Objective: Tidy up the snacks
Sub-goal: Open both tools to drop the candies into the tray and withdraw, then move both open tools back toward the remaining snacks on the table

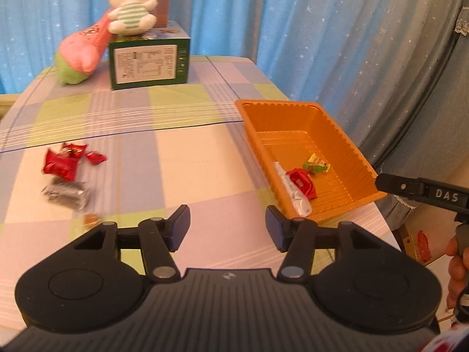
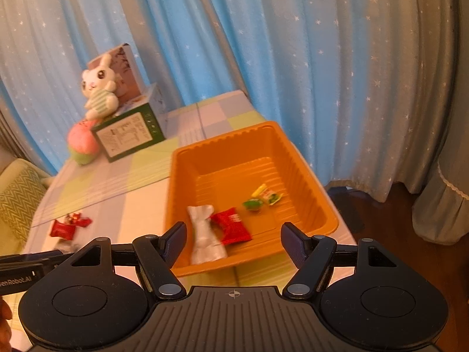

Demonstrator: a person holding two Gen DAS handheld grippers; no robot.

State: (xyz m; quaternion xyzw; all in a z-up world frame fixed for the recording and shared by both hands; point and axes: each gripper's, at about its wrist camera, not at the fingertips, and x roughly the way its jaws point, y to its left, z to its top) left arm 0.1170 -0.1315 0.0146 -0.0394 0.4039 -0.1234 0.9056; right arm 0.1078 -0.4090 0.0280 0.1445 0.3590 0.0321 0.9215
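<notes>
Two grippers hang above a table covered in a pastel checked cloth, with blue star-printed curtains behind it. Toward the table's right edge sits an orange plastic tray with ribbed walls. At the far end stands a green box, with a white bunny toy seated on top and a pink and green plush leaning against the box's left side.

The left gripper is spread wide with nothing between its fingers, hovering over bare cloth just left of the tray's near corner. The right gripper is likewise released and empty, poised above the tray's near rim.

Inside the tray, near the front wall, lie a white wrapper and a red packet touching it on its right; farther in lie a small green candy and a yellow and green candy, close together.

Well apart from the tray, on the left of the table, loose snacks lie in a blurred cluster: red packets, a grey packet just in front of them, and a tiny orange candy nearest the left gripper.
</notes>
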